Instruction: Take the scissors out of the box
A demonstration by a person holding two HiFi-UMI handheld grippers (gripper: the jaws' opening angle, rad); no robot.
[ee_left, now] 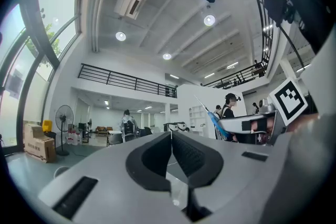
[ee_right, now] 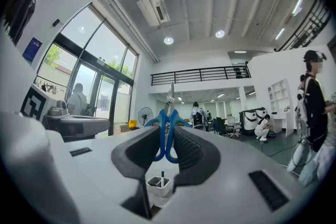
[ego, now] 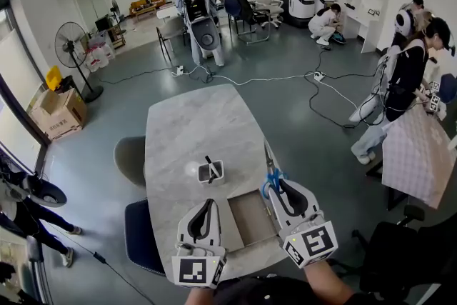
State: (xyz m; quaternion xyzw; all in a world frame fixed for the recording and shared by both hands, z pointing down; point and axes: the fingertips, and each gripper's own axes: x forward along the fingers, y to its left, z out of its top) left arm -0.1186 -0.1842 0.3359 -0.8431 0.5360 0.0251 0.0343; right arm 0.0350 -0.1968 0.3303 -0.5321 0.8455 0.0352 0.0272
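Observation:
My right gripper (ego: 280,187) is shut on blue-handled scissors (ego: 269,171). They are lifted above the right end of the marble table (ego: 193,125), with the blades pointing away from me. In the right gripper view the blue handles of the scissors (ee_right: 168,118) sit between the pads of the right gripper (ee_right: 167,129), and the blade tips rise past them. A shallow brown box (ego: 251,219) lies open on the table between the two grippers, below the scissors. My left gripper (ego: 208,203) hovers to the left of the box. In its own view the left gripper (ee_left: 170,135) is shut with nothing in it.
A small white cup (ego: 211,171) with a dark pen stands on the table beyond the left gripper. Two chairs (ego: 132,157) are at the table's left side. Several people, cables on the floor, a fan (ego: 70,46) and a cardboard carton (ego: 57,111) surround the table.

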